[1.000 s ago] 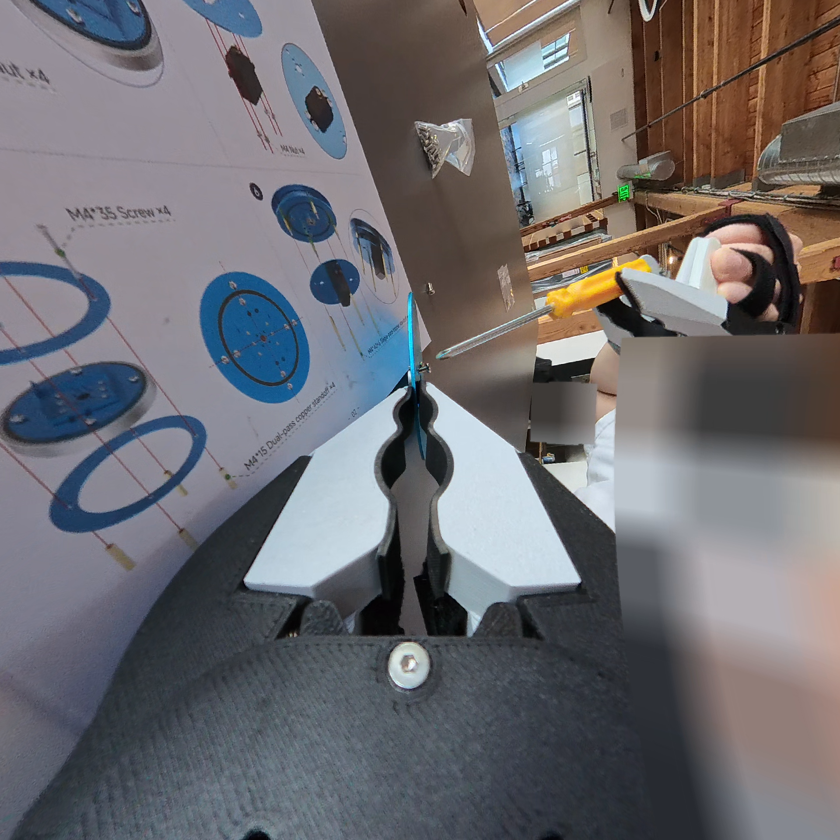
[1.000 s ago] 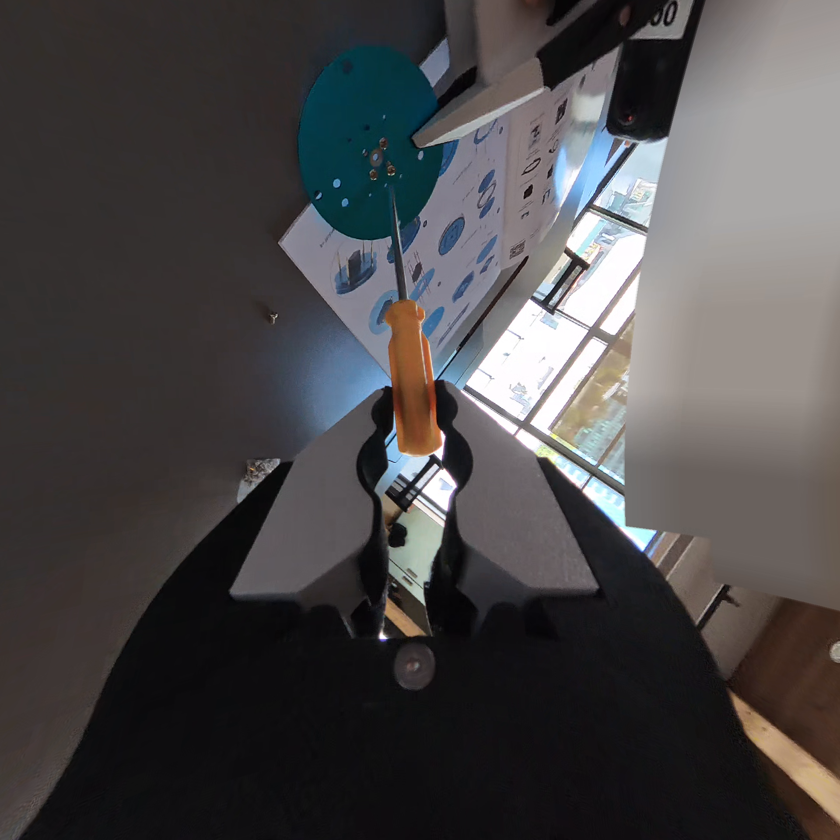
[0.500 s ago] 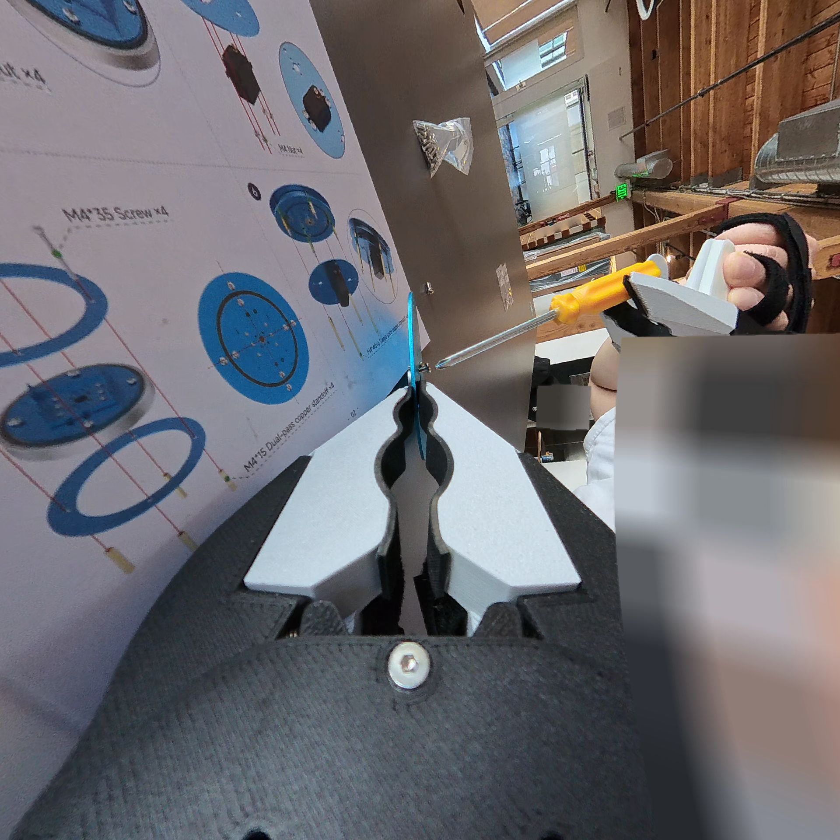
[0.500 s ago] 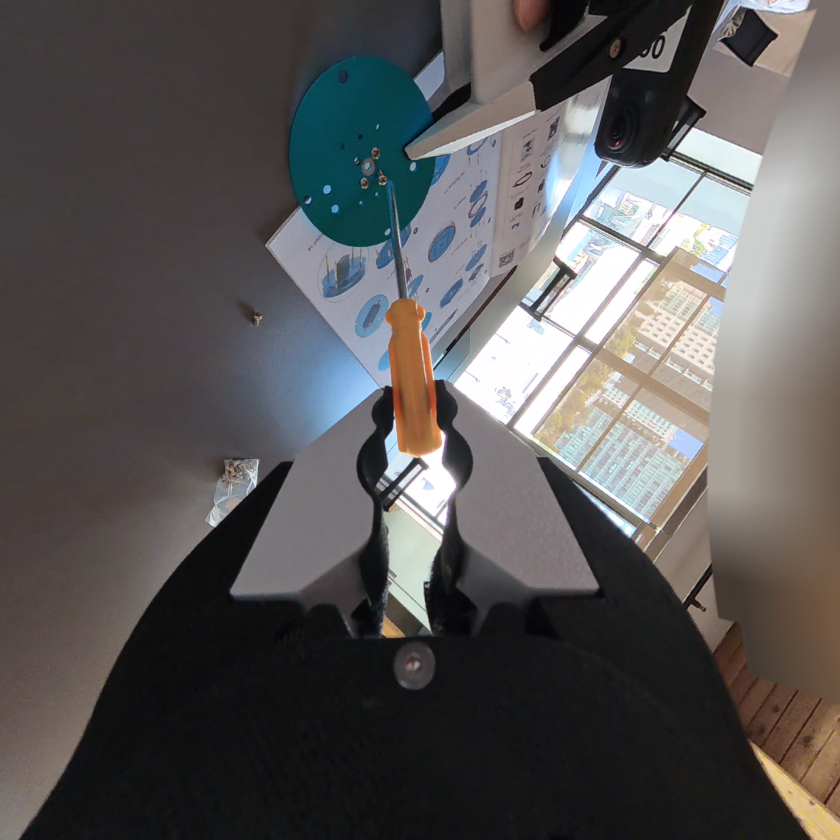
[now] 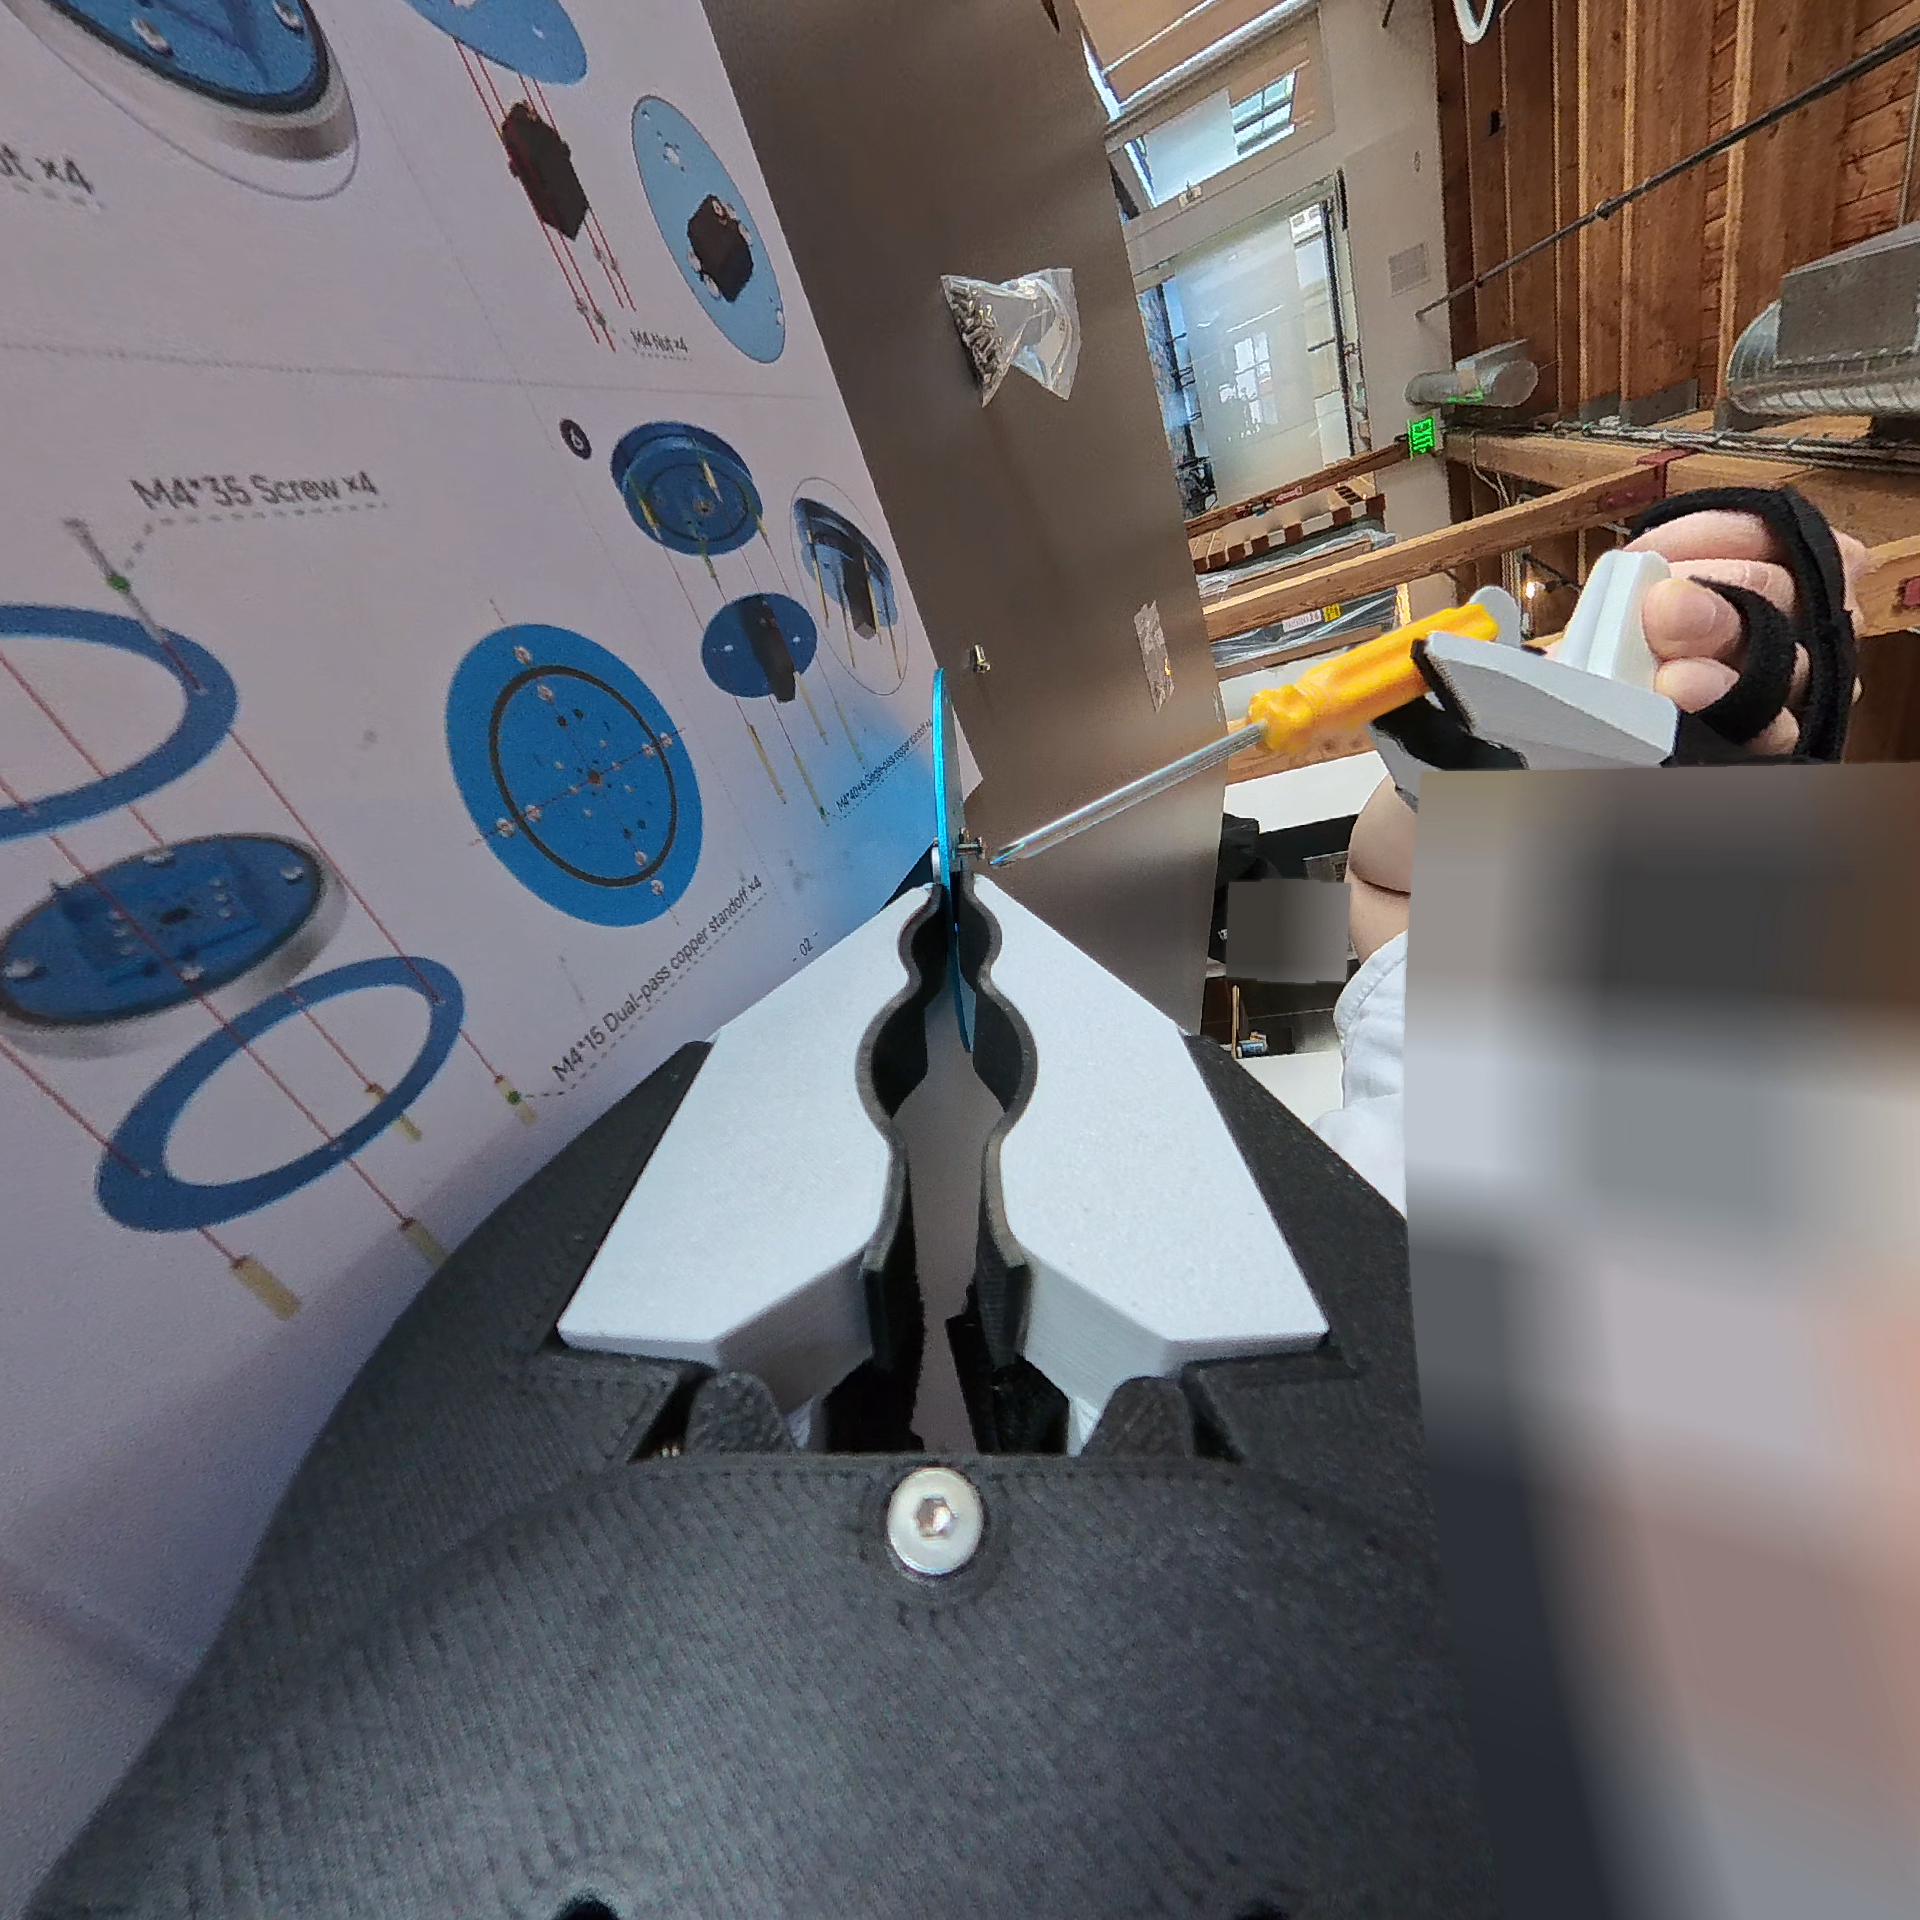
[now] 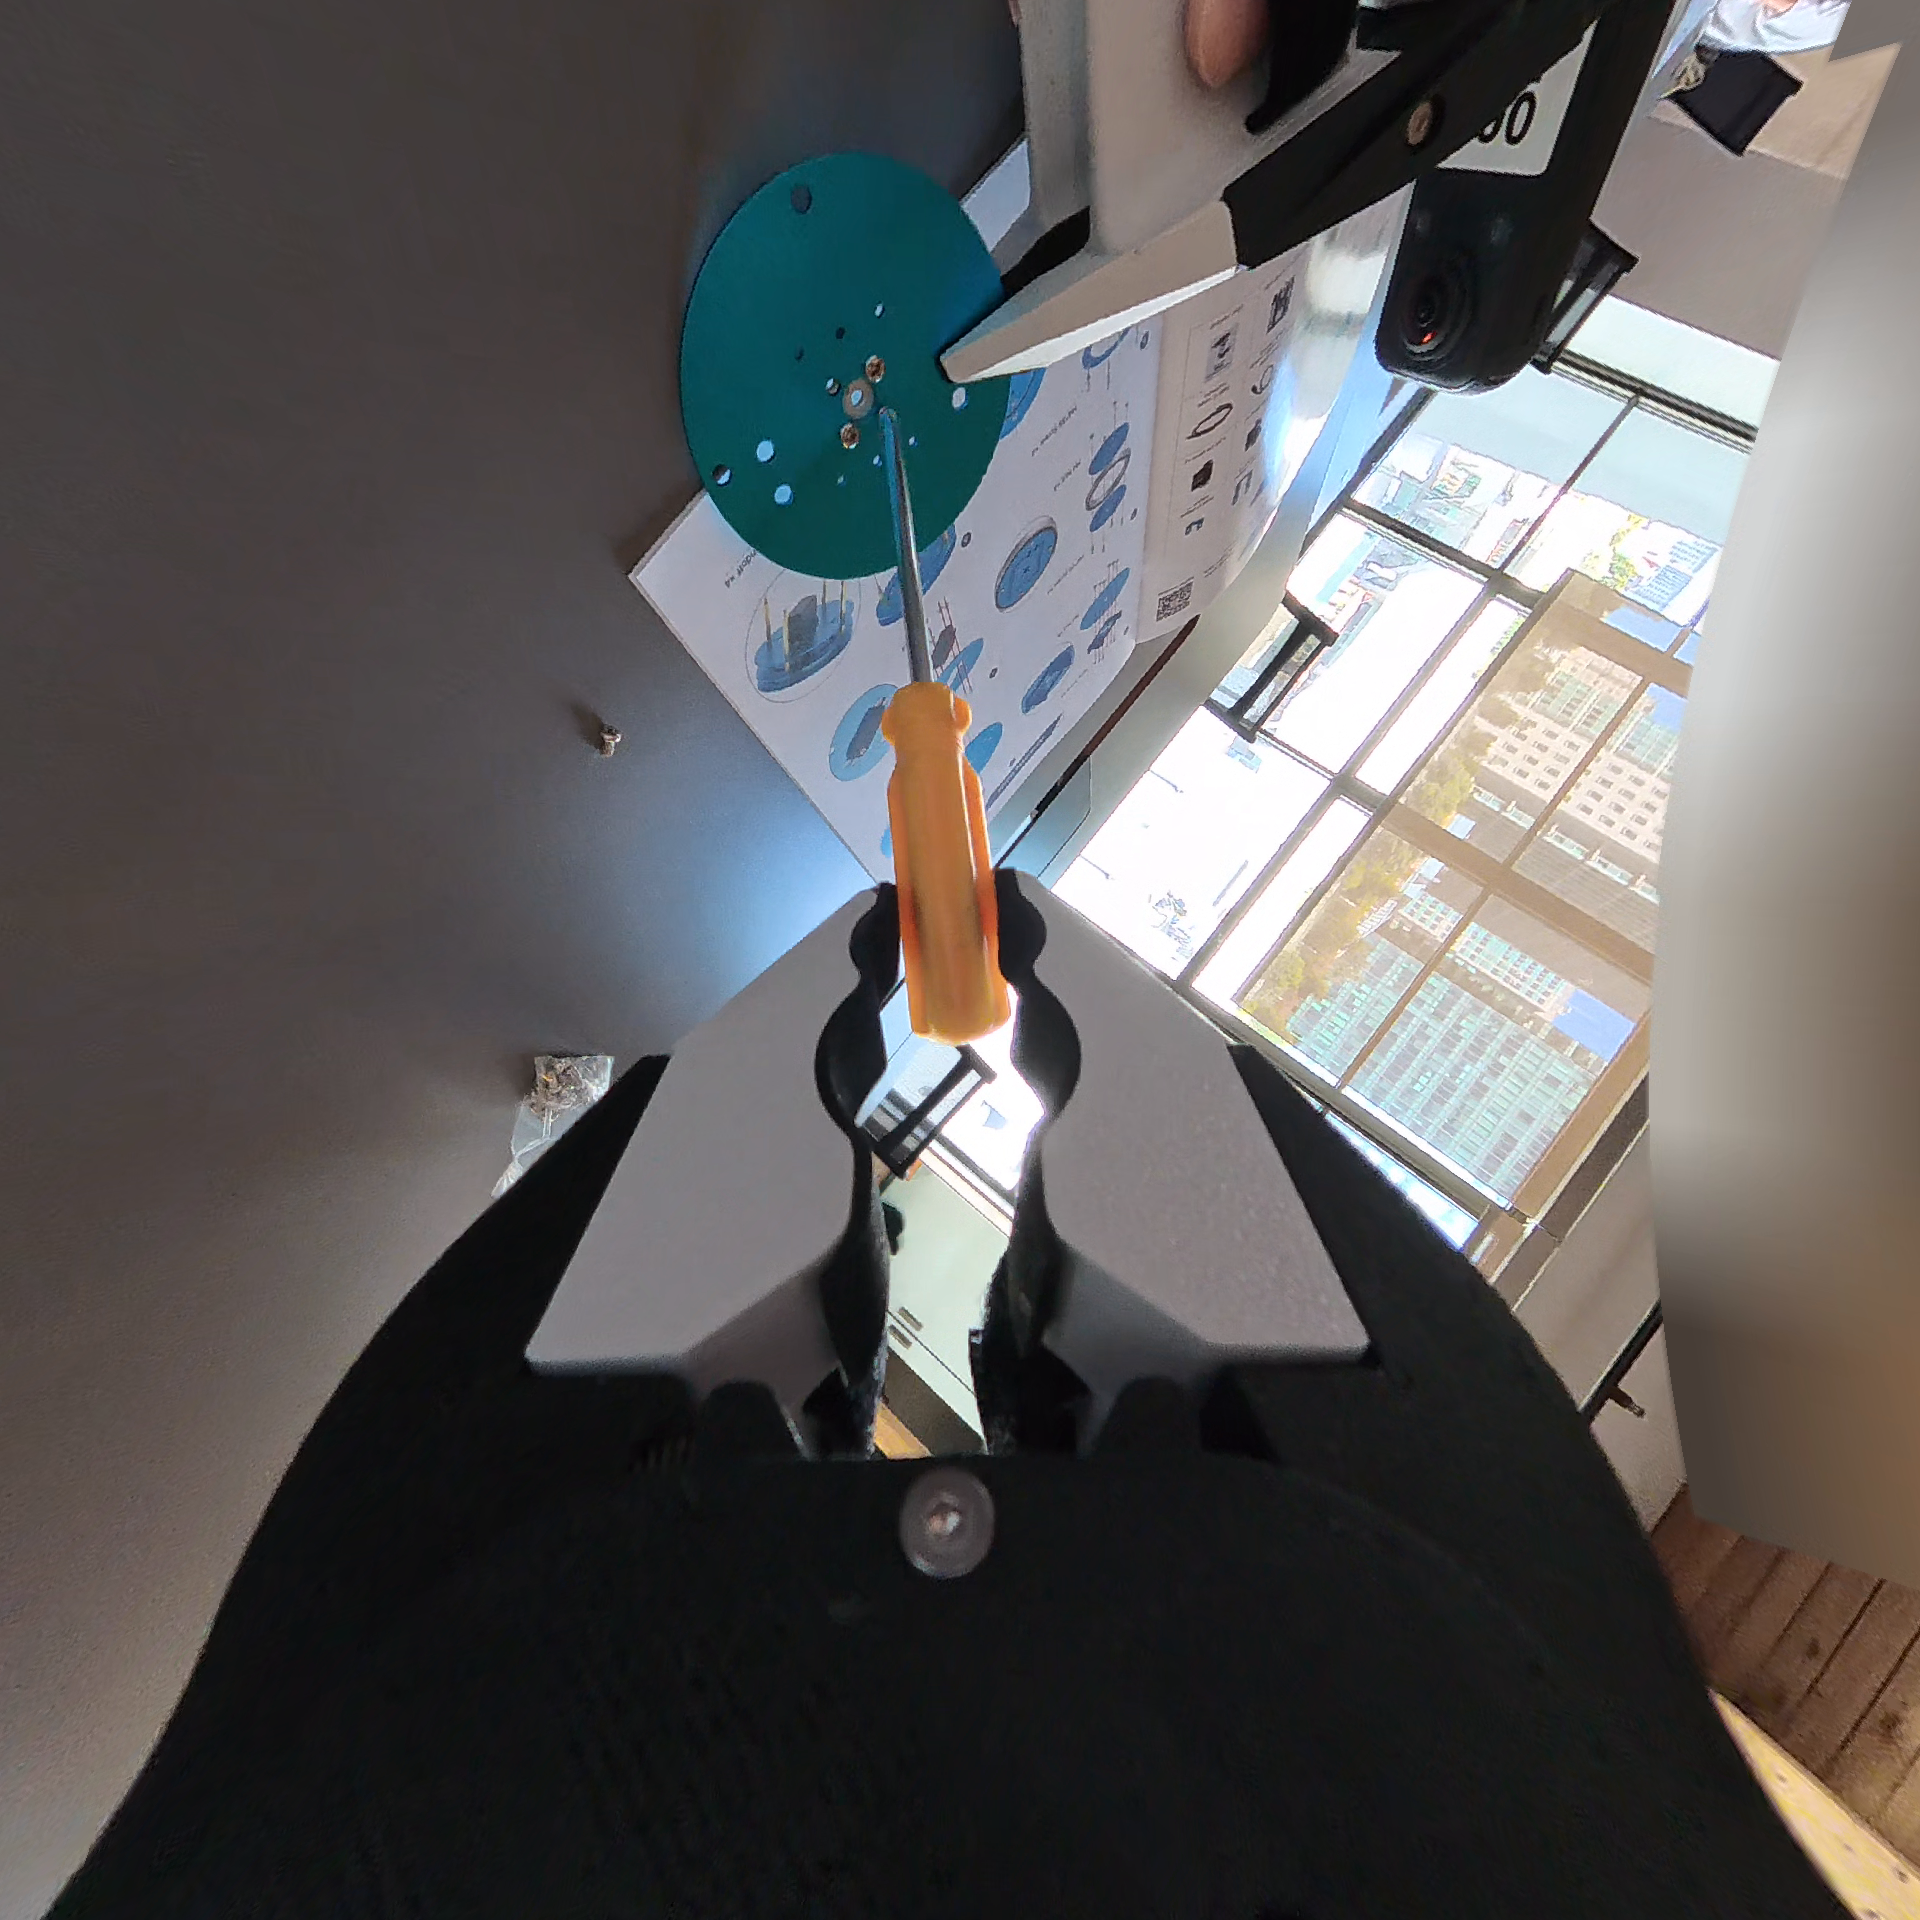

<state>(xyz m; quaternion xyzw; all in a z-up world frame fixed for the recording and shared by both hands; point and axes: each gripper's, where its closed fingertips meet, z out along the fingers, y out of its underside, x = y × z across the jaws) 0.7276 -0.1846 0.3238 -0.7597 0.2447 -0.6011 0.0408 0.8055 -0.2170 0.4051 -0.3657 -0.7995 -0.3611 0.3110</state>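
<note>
1. Left wrist view: The left gripper stays clenched on the lower rim of a thin blue disc, held edge-on and upright. To the disc's right, the right gripper, worked by a strapped hand, aims an orange-handled screwdriver at it. The tip is at a small screw head on the disc's face. Over the last second the handle end has lifted slightly, while the tip has kept to the same spot. An instruction sheet lies behind the disc, with a bag of screws and a loose screw beyond it.

2. Right wrist view: The right gripper grips the screwdriver by its handle. The tip rests just beside the disc's centre hole, among small brass fittings. The disc has drifted only a little in view. The left gripper pinches the disc's right edge.
</note>
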